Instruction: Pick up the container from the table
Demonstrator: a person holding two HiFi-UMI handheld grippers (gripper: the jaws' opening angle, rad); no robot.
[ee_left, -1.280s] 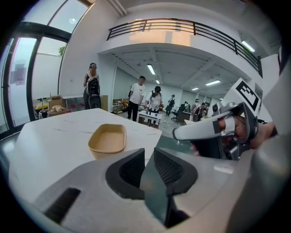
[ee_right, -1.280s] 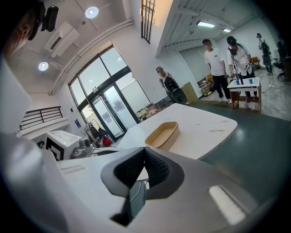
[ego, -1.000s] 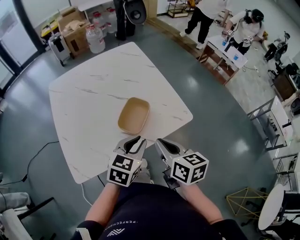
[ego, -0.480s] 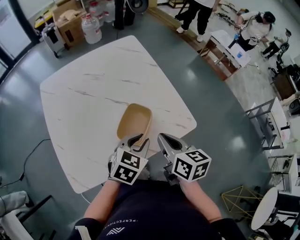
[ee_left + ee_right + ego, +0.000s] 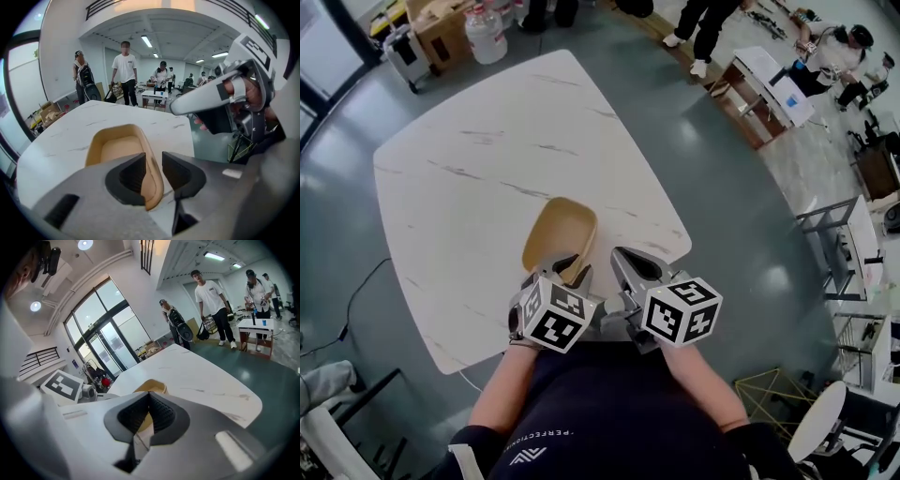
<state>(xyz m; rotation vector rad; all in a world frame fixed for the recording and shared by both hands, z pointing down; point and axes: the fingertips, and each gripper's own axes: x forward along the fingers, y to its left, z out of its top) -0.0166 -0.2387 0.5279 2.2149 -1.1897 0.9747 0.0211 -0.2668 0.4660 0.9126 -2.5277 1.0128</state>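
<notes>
A white, grey-veined table [image 5: 487, 159] with rounded corners stands on a dark glossy floor [image 5: 741, 234], bearing one tan, oblong, open container [image 5: 558, 234] near the person's edge.

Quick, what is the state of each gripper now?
Left gripper: open, jaws just opened wider; container rim shows in the gap, not gripped.
Right gripper: shut, empty.

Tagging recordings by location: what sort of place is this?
Probably a lab or workshop hall: polished floor, stacked cardboard boxes, other people working at a small desk.
</notes>
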